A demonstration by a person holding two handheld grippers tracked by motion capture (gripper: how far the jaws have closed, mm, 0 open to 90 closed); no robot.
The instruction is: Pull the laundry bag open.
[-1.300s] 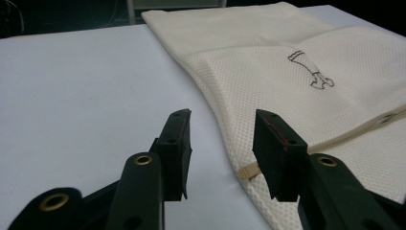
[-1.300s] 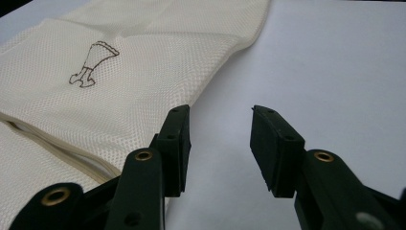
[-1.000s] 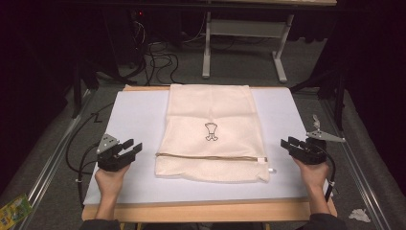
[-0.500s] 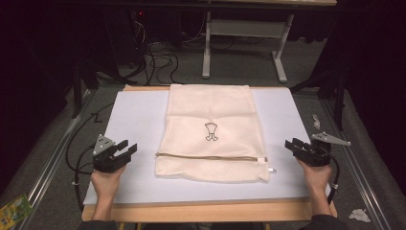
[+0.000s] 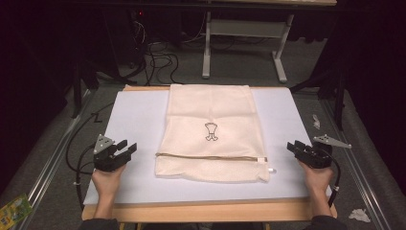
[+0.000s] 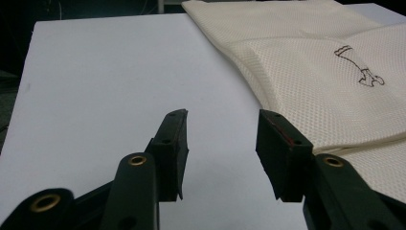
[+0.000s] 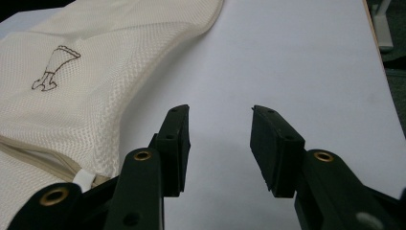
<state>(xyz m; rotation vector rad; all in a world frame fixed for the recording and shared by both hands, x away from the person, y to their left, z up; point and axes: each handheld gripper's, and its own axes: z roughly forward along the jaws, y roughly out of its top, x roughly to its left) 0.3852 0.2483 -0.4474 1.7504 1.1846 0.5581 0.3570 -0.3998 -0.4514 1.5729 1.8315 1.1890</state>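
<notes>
On the white board (image 5: 134, 120) lies a mesh bag (image 5: 210, 132); left gripper (image 5: 125, 151) and right gripper (image 5: 294, 147) gape, empty; dark room.

A lab or recording studio: black curtains surround the worktop (image 5: 139, 120), which wears a white sheet, loose cables (image 5: 158, 55) tangle on the grey carpet beyond, and a metal desk frame (image 5: 244, 33) stands at the far side.
</notes>
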